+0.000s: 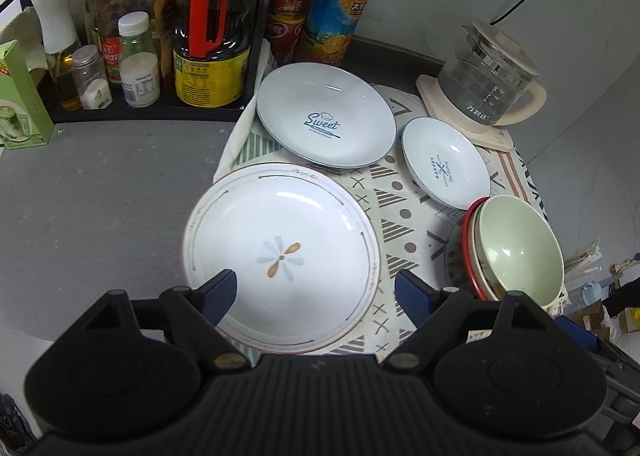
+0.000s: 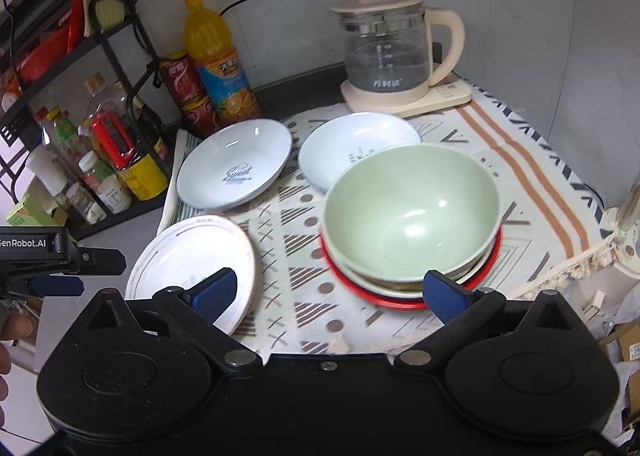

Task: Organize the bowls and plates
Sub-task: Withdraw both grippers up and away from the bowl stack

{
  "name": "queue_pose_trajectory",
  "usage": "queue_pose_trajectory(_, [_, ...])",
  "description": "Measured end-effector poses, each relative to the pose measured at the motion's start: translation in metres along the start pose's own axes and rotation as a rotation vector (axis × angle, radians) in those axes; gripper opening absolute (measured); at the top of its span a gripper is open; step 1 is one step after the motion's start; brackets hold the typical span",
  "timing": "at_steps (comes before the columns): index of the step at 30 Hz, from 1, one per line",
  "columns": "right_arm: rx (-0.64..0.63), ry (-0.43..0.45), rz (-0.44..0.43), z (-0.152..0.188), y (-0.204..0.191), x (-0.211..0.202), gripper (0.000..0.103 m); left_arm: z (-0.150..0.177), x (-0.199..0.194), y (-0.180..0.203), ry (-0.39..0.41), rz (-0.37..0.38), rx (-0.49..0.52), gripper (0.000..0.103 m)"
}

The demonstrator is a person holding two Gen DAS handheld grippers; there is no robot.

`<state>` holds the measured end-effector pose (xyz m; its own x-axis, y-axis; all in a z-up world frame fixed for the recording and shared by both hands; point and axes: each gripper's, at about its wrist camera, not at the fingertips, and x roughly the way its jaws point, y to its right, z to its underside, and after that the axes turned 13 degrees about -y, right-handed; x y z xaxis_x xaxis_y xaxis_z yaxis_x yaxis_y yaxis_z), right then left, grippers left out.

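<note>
A white plate with a flower motif lies at the left edge of a patterned cloth. My left gripper hovers open above this plate's near half, touching nothing. Behind are a pale blue "Sweet" plate and a smaller blue "Bakery" plate. A green bowl is nested in a cream bowl on a red-rimmed dish. My right gripper is wide open in front of this stack, nothing between its fingers.
A glass kettle stands on its base at the back right. A black rack of sauce bottles fills the back left, with cans and an orange juice bottle beside it. Bare grey counter lies left.
</note>
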<state>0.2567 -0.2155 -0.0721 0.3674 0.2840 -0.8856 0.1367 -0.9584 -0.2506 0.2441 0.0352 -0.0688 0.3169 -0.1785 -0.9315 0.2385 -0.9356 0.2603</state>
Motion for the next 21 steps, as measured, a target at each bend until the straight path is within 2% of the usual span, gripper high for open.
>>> queue_pose_trajectory(15, [-0.042,0.025,0.006,-0.001,-0.066,0.002,0.100,0.005,-0.013,-0.047,0.031,0.042,-0.028,0.085])
queue_pose_trajectory(21, [-0.043,0.003,-0.001,-0.005,-0.076,0.007,0.100,-0.004,-0.011,-0.054,0.033,0.071,-0.038,0.085])
